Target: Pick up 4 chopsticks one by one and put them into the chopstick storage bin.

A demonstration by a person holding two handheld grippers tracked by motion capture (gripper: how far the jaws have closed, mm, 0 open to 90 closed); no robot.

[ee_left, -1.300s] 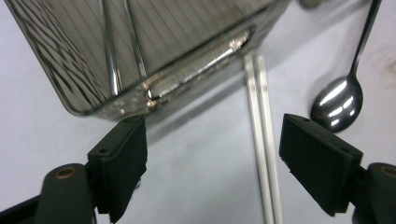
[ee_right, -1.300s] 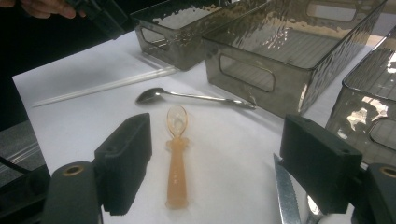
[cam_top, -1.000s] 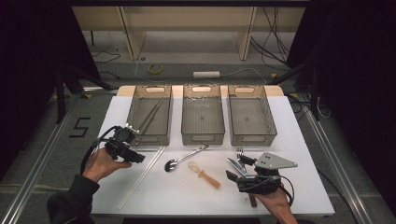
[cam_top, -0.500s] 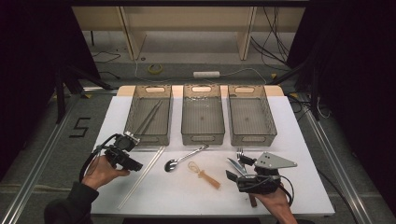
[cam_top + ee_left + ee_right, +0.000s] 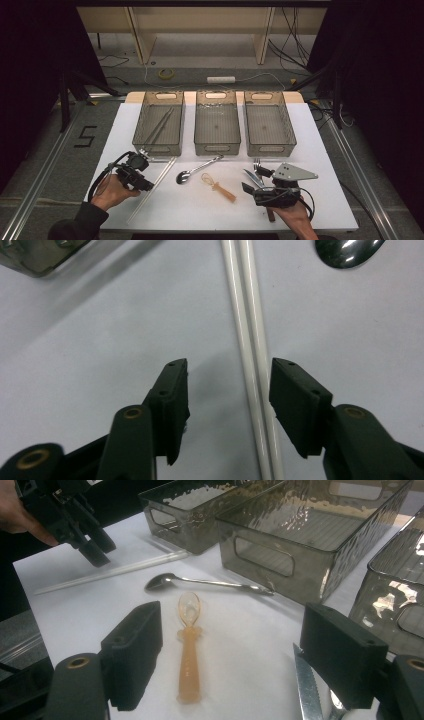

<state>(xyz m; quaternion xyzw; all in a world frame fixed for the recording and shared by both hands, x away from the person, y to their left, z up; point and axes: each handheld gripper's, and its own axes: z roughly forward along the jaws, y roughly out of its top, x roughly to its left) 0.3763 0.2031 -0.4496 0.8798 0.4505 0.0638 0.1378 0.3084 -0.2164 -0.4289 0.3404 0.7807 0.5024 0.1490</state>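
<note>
The pair of white chopsticks (image 5: 250, 360) lies flat on the white worktop (image 5: 320, 150), side by side and touching, running between the spread jaws of my left tongs (image 5: 229, 390), nearer the right-hand jaw than the other. I hold those tongs low and straddling the pair, I judge, so that one squeeze would catch both sticks at once; neither jaw touches them yet. From the high view the sticks (image 5: 152, 187) run from the near corner of the left bin (image 5: 159, 147) toward my side, and that bin already has a darker pair of long sticks (image 5: 158, 125) in it, which makes it the likely home for these. The metal spoon (image 5: 197, 169) lies just beside the sticks' far end (its bowl glints at the top of the left gripper view), close enough to get nudged if I drag rather than lift. My right tongs (image 5: 230, 655) hover wide apart, pinching nothing, over an amber plastic spoon (image 5: 188, 645), with a serrated knife (image 5: 307, 690) by the right-hand jaw. The middle bin (image 5: 217, 145) and right bin (image 5: 268, 145) look empty.
</note>
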